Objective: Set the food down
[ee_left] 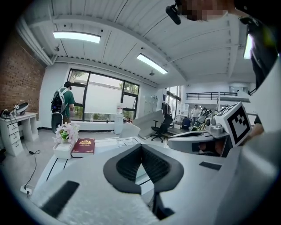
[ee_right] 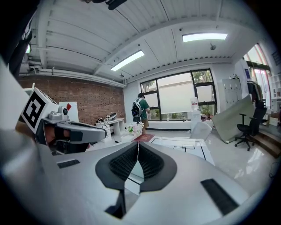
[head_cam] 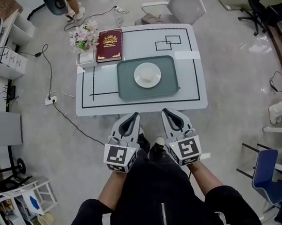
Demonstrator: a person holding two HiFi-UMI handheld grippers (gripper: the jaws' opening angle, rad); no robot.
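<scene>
Both grippers hang low in front of the person, short of the table edge. The left gripper point(head_cam: 130, 118) has its jaws pressed together with nothing between them, and the right gripper point(head_cam: 169, 112) is the same: tips meeting, empty. Neither carries anything.

Just beyond the tips lies the near edge of the table point(head_cam: 189, 84). A grey-green mat point(head_cam: 127, 88) lies at the middle of the table, and a white plate point(head_cam: 137, 76) sits on it. A pale bit of food point(head_cam: 149, 77) rests on the plate; what kind it is cannot be told. The food is well ahead of both pairs of jaws, between their two lines of reach and touched by neither.

Judged from this, the food already sits in place, so the setting-down looks done rather than under way, and no grasp is called for. If more is wanted, the jaws must part and reach forward over the mat.

Farther back, a red book point(head_cam: 109, 45) lies beside flowers point(head_cam: 84, 36), and a chair point(head_cam: 183, 4) stands behind the table.
</scene>
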